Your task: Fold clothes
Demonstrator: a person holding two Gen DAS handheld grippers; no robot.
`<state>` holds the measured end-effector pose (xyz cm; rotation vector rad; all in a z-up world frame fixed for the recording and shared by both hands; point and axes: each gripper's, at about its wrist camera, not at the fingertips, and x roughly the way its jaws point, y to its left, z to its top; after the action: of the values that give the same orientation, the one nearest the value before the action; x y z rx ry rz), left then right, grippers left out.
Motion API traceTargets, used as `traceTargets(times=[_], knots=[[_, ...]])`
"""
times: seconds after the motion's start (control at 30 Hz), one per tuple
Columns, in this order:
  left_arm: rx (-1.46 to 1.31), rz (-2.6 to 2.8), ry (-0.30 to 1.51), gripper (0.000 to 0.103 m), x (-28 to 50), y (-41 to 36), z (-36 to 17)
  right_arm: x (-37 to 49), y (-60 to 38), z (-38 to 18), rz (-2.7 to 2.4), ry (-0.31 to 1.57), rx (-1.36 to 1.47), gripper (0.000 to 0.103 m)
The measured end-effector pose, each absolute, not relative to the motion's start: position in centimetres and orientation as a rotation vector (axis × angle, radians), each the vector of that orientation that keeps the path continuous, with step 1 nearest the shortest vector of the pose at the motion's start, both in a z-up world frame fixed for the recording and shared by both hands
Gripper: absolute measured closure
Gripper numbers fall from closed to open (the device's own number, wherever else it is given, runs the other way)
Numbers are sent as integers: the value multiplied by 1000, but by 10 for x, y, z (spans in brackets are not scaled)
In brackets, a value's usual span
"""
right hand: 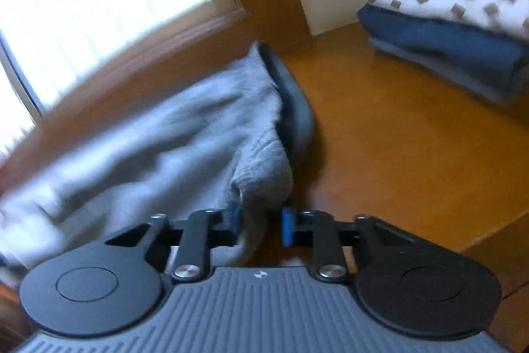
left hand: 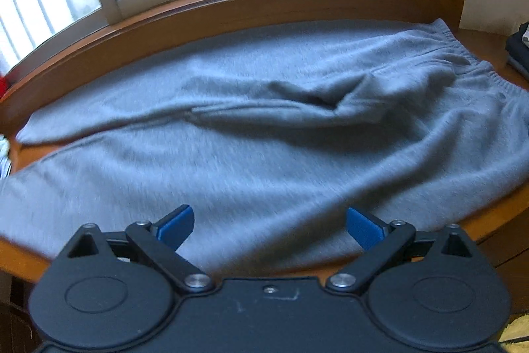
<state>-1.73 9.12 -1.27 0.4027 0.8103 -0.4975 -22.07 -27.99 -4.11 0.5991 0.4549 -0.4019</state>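
Grey sweatpants (left hand: 264,121) spread mid-frame on the table (left hand: 489,220). Left gripper (left hand: 269,225) jaws apart, empty. Right gripper (right hand: 261,227) pinched on the waistband corner (right hand: 261,184), lower centre. Thin bite; a quick pull could slip it and skew the fold.
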Motion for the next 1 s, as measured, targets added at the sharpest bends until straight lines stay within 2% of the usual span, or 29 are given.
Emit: traceTargets(times=[0.1, 0.17, 0.23, 0.33, 0.4, 0.47, 0.53, 0.6, 0.73, 0.77, 0.87, 1.0], knots=[[380, -467, 800, 4, -27, 95, -8, -238, -284, 13, -354, 352, 513, 85], [367, -448, 800, 4, -27, 98, -7, -246, -287, 36, -360, 353, 424, 85], [364, -421, 806, 4, -24, 100, -10, -250, -290, 43, -379, 403, 355, 84], [365, -388, 821, 4, -16, 101, -15, -246, -296, 18, -420, 578, 310, 81], [366, -383, 823, 4, -11, 99, -16, -238, -297, -6, -444, 707, 267, 74], [381, -379, 815, 4, -5, 96, -15, -236, -293, -11, -459, 753, 227, 70], [407, -374, 786, 4, 3, 90, -8, -237, -287, -6, -474, 754, 182, 57], [420, -383, 746, 4, 10, 82, 2, -240, -282, 16, -507, 685, 103, 39], [454, -416, 682, 4, 34, 55, 16, -241, -285, 57, -506, 542, 5, 36], [466, -424, 670, 4, 41, 47, 18, -234, -291, 59, -479, 519, 23, 32], [487, -455, 660, 4, 62, 24, 20, -188, -311, 43, -388, 521, 96, 32], [502, -544, 672, 4, 87, 0, 17, -108, -339, 13, -358, 581, 125, 36]])
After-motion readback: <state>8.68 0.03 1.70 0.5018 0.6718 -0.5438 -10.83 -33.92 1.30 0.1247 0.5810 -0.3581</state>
